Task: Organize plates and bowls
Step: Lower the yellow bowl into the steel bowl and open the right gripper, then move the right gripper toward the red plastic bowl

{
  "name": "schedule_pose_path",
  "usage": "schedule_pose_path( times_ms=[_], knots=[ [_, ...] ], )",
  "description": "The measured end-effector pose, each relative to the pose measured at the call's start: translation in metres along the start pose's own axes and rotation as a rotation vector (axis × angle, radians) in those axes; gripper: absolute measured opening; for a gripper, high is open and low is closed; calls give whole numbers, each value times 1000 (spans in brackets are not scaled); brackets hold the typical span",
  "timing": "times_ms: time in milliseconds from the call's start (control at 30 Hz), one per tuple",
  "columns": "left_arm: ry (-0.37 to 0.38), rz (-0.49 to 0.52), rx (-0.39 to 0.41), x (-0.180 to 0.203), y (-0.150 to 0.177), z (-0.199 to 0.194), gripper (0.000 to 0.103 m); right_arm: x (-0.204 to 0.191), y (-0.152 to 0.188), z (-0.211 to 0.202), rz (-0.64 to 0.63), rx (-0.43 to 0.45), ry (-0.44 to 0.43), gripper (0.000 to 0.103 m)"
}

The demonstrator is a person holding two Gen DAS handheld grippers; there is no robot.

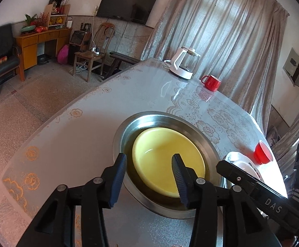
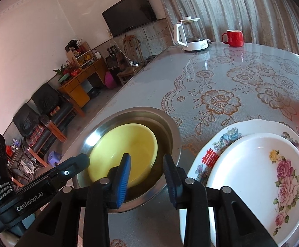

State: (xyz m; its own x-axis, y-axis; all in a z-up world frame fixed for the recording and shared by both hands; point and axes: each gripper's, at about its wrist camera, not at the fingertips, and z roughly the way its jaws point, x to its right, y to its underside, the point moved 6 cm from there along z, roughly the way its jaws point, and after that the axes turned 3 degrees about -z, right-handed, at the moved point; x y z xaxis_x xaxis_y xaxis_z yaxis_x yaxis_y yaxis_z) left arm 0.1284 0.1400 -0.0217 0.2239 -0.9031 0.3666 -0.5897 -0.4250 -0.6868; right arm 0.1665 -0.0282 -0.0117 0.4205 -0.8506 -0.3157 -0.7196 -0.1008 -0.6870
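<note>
The big table (image 2: 221,76) has a flowery cover, and it stretches far beyond both sets of jaws, with lots of bare room past them; its near edge curves off to the left of the jaws, with floor below; the round metal basin (image 1: 126,127) sits flat on the table with its open side up, so it has no long side; the left gripper (image 1: 149,170) has its jaws spread, one finger outside the basin's left rim and one over the inside, and nothing is pinched; the right gripper (image 2: 147,175) also has spread jaws that hold nothing, hanging over the basin's right rim; the big flowered plate (image 2: 221,142) lies flat just right of the right jaws, almost touching the basin; a smaller white plate (image 2: 258,177) rests on top of it; the yellow bowl (image 1: 166,158) sits open side up inside the basin, right ahead of both jaws; a white kettle (image 2: 190,35) and a red mug (image 2: 235,38) stand far ahead near the table's far edge; a red bowl (image 1: 262,152) stands past the plates.
</note>
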Motion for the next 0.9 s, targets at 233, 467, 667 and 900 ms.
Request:
schedule_pose_path(
  times_ms=[233, 467, 667, 900],
  knots=[
    [-19, -21, 15, -10, -2, -3, 52, 16, 1, -15, 46, 30, 18, 35],
    [-10, 25, 30, 4, -2, -8, 57, 32, 4, -38, 89, 62, 10, 42],
    [5, 81, 42, 20, 0, -12, 57, 66, 1, -66, 158, 121, 58, 43],
    [50, 146, 30, 46, 4, -12, 57, 115, 5, -89, 279, 164, 123, 44]
  ],
)
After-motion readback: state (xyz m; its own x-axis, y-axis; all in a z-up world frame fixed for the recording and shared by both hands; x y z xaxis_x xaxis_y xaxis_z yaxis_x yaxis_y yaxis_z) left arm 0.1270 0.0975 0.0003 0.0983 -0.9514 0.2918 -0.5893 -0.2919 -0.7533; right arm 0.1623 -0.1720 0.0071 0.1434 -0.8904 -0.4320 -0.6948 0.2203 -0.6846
